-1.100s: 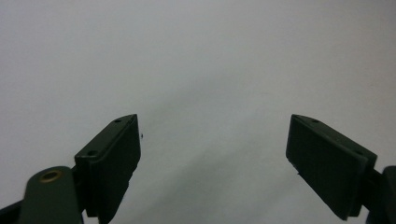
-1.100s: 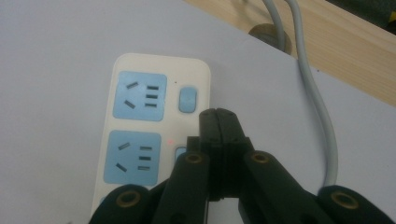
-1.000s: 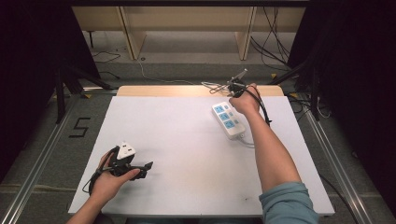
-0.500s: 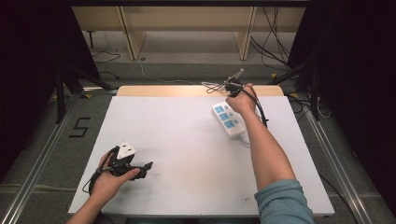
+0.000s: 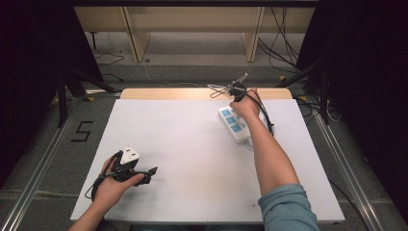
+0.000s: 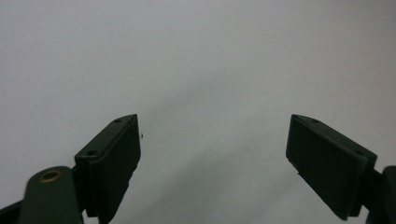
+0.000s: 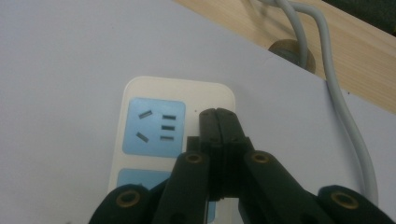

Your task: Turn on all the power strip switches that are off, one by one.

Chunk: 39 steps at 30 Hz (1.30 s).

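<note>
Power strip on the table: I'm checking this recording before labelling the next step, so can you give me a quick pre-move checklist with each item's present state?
1. Power strip flat on the white table: ok.
2. End socket uncovered, nothing plugged in: ok.
3. Right gripper jaws together over the strip's end, nothing between them: ok.
4. Right gripper touching the strip: cannot tell.
5. Left gripper jaws apart, nothing between them: ok.
6. Grey cable lying beside the strip, away from the sockets: ok.

The right hand [image 5: 246, 107] with its gripper [image 7: 217, 122] seems to have edged slightly toward the desk's [image 5: 192, 139] far edge over the strip's [image 5: 234, 124] far end; the shift is barely visible.
</note>
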Tool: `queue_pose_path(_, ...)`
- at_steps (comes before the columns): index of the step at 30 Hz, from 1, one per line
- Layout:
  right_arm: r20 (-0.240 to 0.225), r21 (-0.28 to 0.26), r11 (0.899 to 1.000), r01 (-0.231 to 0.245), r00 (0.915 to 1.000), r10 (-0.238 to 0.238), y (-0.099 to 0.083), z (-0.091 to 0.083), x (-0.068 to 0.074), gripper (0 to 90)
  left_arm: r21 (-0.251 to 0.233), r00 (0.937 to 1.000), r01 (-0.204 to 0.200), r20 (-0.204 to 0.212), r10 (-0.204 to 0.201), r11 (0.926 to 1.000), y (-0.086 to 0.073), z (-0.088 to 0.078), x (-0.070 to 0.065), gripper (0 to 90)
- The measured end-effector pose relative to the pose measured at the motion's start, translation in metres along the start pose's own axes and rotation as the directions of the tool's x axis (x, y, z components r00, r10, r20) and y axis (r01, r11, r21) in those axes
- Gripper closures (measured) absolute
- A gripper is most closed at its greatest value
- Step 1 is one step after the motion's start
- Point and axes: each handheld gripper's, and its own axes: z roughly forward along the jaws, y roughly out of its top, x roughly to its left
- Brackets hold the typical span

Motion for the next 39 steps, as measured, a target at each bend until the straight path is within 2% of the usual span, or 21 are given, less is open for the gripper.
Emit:
queue_pose_path(25,0.001,-0.003,1.000,-0.020,0.9998,0.020,0.000,0.009,0.000,90.0,0.000,1.0000,-0.005,0.000,0.005,1.0000,0.000,0.000,-0.001,17.7)
queue_pose_path(29,0.017,-0.003,1.000,-0.006,0.9998,0.006,0.000,0.010,0.004,90.0,-0.001,1.0000,-0.005,0.000,0.005,1.0000,0.000,0.000,-0.001,17.7)
queue_pose_path(39,-0.003,-0.011,1.000,-0.027,0.9996,0.027,-0.001,0.012,0.003,90.0,-0.001,1.0000,-0.002,0.000,0.002,1.0000,0.000,0.000,0.000,17.7)
